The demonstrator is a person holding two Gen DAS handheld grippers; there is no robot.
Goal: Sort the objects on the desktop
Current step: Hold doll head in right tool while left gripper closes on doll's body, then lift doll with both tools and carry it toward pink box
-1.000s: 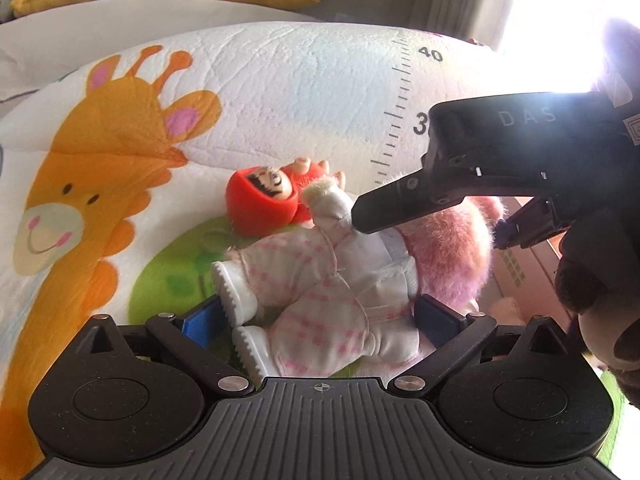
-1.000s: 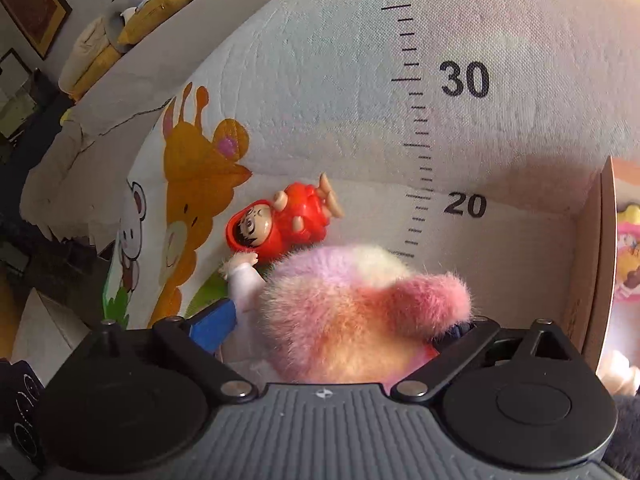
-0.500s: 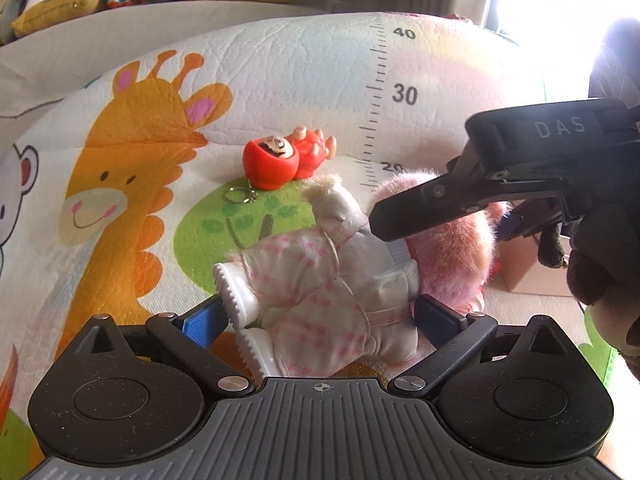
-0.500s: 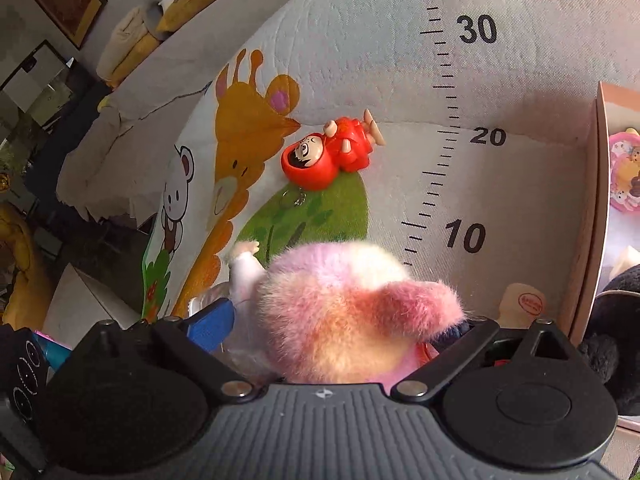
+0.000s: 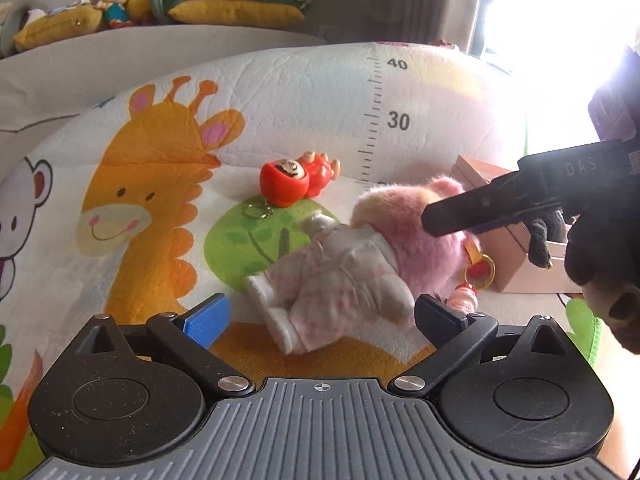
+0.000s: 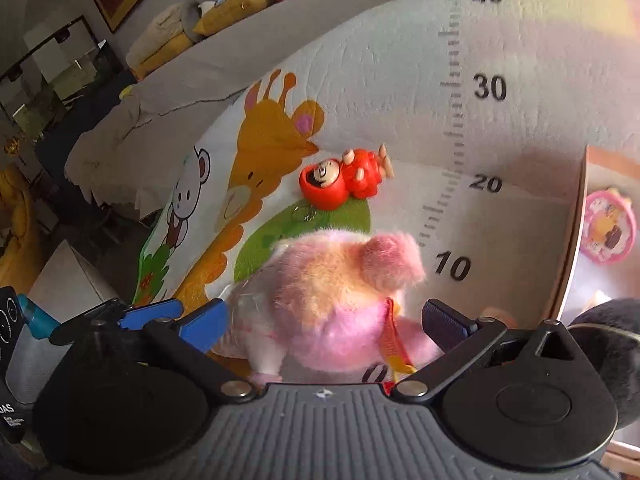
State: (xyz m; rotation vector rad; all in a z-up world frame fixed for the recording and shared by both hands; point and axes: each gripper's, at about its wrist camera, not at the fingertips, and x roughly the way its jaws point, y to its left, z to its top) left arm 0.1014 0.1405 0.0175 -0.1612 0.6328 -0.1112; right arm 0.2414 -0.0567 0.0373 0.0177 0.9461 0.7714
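A doll with a fluffy pink head and a checked pink-white outfit lies on the play mat. My left gripper is open around its legs, and the blue pad is clear of the feet. My right gripper is open around the fluffy head, and mat shows beside both pads. One of its black fingers crosses over the head in the left wrist view. A red hooded figure with a keyring lies further back on the mat.
A cardboard box stands at the right with a pink round toy and a dark plush inside. The same box is behind the doll's head. Cushions and small figures line the ledge behind the mat.
Both cameras have pulled back from the mat. The doll, which filled both jaws before, now lies farther off and smaller between the fingers, and the red figure looks more distant.
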